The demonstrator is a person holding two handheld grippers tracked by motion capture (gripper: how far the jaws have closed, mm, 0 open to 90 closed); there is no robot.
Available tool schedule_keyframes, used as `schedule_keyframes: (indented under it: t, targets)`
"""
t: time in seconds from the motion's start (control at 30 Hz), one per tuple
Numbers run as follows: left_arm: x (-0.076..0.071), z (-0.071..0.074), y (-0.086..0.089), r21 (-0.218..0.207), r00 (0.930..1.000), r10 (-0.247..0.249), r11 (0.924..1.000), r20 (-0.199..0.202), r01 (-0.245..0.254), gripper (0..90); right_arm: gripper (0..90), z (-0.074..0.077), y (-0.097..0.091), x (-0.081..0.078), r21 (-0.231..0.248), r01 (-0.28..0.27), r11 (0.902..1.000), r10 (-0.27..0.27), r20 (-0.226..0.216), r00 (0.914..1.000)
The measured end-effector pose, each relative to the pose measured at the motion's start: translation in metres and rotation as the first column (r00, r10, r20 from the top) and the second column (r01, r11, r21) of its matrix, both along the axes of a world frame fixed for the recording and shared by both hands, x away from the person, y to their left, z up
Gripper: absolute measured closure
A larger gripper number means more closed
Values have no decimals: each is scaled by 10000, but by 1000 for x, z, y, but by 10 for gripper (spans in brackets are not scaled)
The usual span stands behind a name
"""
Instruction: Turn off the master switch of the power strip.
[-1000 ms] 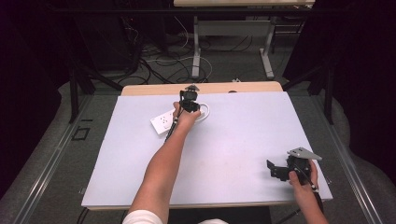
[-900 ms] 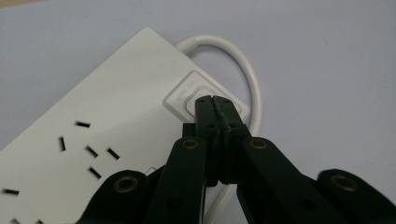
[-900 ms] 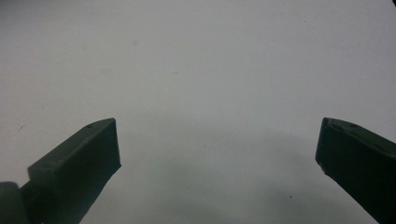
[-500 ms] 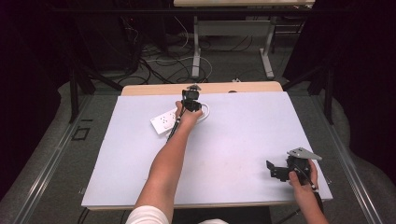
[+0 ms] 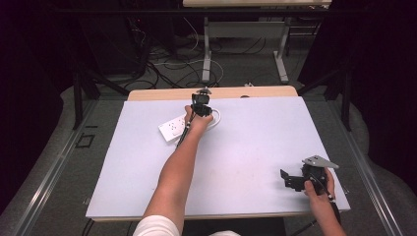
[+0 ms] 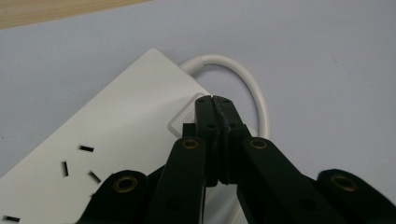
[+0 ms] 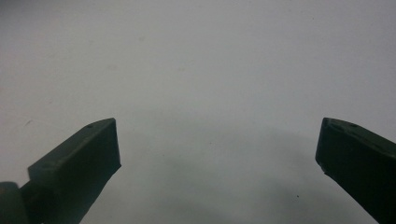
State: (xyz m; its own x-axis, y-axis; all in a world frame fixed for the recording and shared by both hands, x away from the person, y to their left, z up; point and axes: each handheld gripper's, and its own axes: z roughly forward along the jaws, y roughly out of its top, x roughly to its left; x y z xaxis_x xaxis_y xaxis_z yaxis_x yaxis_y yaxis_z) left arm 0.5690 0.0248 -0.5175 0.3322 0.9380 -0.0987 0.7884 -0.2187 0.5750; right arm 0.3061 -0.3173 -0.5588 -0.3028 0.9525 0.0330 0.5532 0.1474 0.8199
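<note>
A white power strip (image 5: 172, 129) lies at the back of the table, its white cable (image 5: 217, 118) looping off its end. My left gripper (image 5: 199, 112) points down at it with the jaws shut together. In the left gripper view the closed tips (image 6: 215, 100) rest on or just above a square rocker switch (image 6: 183, 120) at the cable end of the power strip (image 6: 112, 126); contact cannot be told. The cable (image 6: 254, 91) curves behind the tips. My right gripper (image 5: 291, 180) sits at the front right, open, with bare tabletop between its jaws (image 7: 217, 135).
The white tabletop (image 5: 255, 142) has a wooden strip (image 5: 162, 93) along its far edge. Beyond the table are desk legs and loose cables on the floor (image 5: 196, 64). Dark curtains hang on both sides.
</note>
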Motion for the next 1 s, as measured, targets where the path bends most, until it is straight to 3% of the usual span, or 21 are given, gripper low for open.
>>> schedule_keyframes:
  t: [0.37,0.67,0.83,1.0]
  targets:
    - [1,-3,2,-158,9999,-135,9998,8,135,900,0,3,-1,-2,34,44,10000,-44,80,10000]
    - [1,-2,0,198,9999,-78,9998,-67,79,900,0,3,-3,-3,61,53,10000,-53,83,10000]
    - [-1,-1,2,-213,10000,69,9997,7,-69,900,0,2,-2,-3,6,7,10000,-7,51,10000]
    - [-3,1,1,-328,9999,43,9995,124,-39,900,0,1,-1,-2,-55,-1,10000,1,63,10000]
